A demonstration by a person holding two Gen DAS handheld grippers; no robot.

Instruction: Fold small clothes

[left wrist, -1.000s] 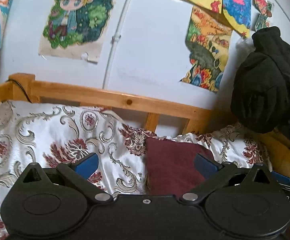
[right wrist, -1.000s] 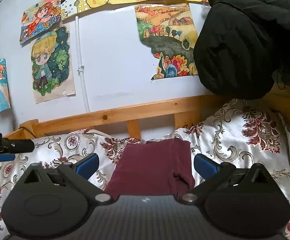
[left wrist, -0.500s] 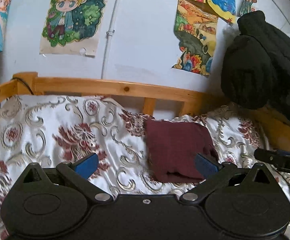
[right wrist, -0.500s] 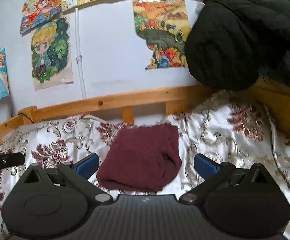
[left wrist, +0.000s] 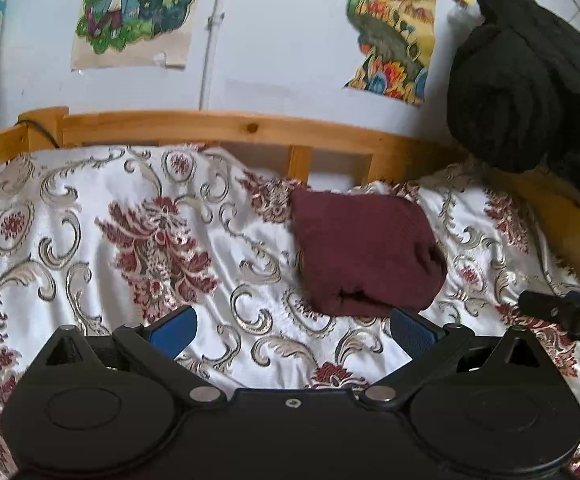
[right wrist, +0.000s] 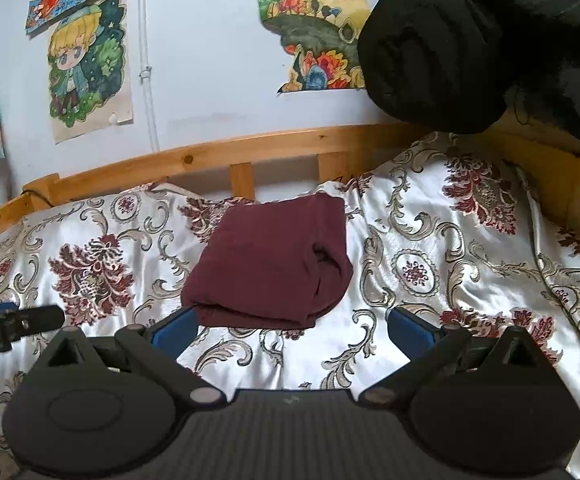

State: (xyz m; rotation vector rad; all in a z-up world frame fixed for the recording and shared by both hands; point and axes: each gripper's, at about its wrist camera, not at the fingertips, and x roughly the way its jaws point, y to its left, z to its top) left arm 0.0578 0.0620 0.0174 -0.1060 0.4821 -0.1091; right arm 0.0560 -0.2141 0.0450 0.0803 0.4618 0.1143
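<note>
1. Bed spread (left wrist: pixel 250 248) of glossy white satin, woven with dark red flowers and pale gold scrolls, creased in soft folds.
2. Behind the spread, a pine rail (left wrist: pixel 226 128) with a knot and short uprights; above it a pale wall with cartoon posters (right wrist: pixel 86 64) and a thin white pipe (right wrist: pixel 146 72).
3. At the rail's right end, a black quilted coat (left wrist: pixel 522 92), bulky and rounded.
4. Maroon garment (right wrist: pixel 274 264) folded into a thick, soft, roughly square packet, lying on the spread just in front of the rail, touching neither gripper.
5. Left gripper (left wrist: pixel 292 330) with blue-padded fingers spread wide, empty, above the spread.
6. Right gripper (right wrist: pixel 292 328) likewise spread and empty, its left pad at the garment's near corner.
7. Compared with a second ago: both views pulled back, more spread showing in front of the garment, each gripper now visible at the edge of the other's view.
</note>
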